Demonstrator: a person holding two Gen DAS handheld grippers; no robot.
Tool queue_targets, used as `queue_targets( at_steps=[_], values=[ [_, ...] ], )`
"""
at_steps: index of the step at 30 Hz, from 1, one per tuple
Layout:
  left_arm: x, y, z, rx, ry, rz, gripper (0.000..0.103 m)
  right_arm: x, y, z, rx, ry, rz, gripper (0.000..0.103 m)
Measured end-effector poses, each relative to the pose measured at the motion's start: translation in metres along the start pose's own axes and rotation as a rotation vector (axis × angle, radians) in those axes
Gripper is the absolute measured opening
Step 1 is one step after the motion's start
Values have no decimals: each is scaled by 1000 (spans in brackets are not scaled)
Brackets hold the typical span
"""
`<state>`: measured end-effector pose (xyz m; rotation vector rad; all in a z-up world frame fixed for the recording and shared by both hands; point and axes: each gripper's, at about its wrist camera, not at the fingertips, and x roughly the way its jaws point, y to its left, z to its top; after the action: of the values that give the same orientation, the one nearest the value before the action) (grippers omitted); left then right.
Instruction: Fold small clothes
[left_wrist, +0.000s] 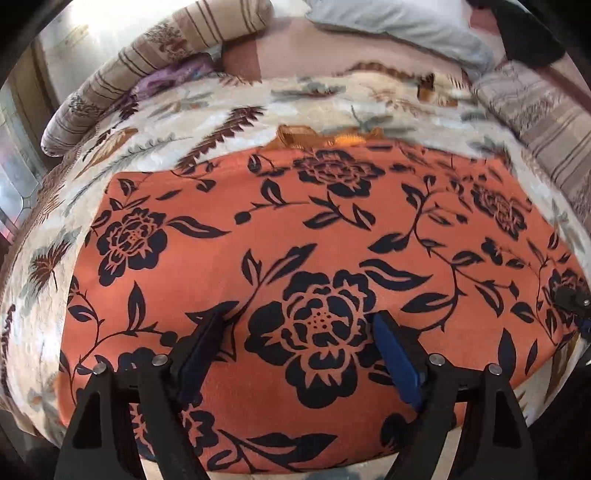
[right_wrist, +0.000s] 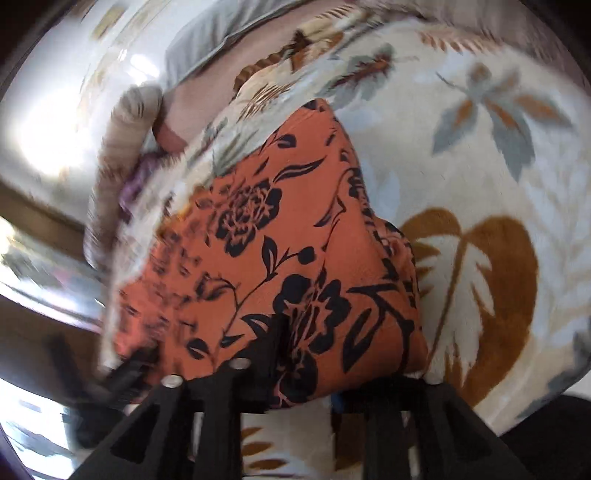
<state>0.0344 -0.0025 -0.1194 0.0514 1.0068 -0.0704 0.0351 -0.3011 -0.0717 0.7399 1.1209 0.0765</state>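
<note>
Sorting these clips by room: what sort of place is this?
Probably a bedroom: the orange floral garment lies on a leaf-patterned blanket, with a striped bolster and pale pillow behind.

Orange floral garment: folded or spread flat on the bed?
Folded. The orange floral garment lies as a compact rectangle on the leaf-print blanket; the right wrist view shows stacked layers along its edge.

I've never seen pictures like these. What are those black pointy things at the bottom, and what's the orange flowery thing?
Those black things are grabbers, one held in each of a person's hands. Each carries a camera looking along its two fingers, so each picture comes from one hand. The left gripper is open above the orange flowered garment, touching nothing. The garment lies on a cream leaf-patterned blanket on a bed. In the other picture the right gripper has the garment's near edge between its fingers, but cloth covers the tips, so I cannot tell if it is pinching.
</note>
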Motion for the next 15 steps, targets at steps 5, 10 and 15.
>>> queue_targets(
  at_steps=[5,10,15],
  values=[
    [-1,1,2,5,-5,-8,86,-49,-47,11,167,-85,107,74],
    [-2,1,-2,5,-21,-3,86,-35,-40,72,106,-43,215,74],
    [0,2,0,9,-17,-17,86,52,-18,140,2,161,188,74]
  ],
)
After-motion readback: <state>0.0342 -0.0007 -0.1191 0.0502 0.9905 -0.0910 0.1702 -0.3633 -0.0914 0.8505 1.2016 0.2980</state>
